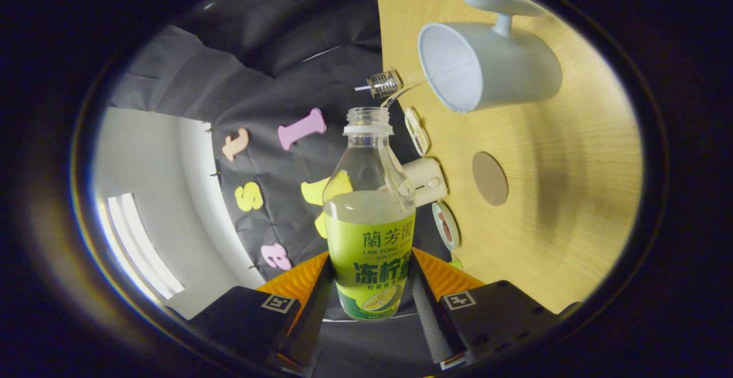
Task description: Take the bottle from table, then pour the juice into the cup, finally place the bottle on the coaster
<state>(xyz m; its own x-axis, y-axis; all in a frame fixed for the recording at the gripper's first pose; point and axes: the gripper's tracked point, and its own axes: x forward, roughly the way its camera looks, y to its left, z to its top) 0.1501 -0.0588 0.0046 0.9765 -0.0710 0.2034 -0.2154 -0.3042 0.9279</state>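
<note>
We've got our gripper (371, 286) with its 2 fingers pinching the open "LAN FONG" bottle (369, 217), cup (487, 66) and coaster (490, 178) beyond on the table (572, 195).

Bottle (369, 217): you see clear plastic with a green label, cap off, about half full of pale juice; it sits between the fingers of your hand-held gripper (369, 292), both pressed on its lower sides.
Cup (487, 66): your pale mug with a handle stands on the wooden tabletop (550, 206), beyond the bottle's mouth.
Coaster (490, 178): your round brown disc lies flat on the tabletop near the cup, bare.
</note>
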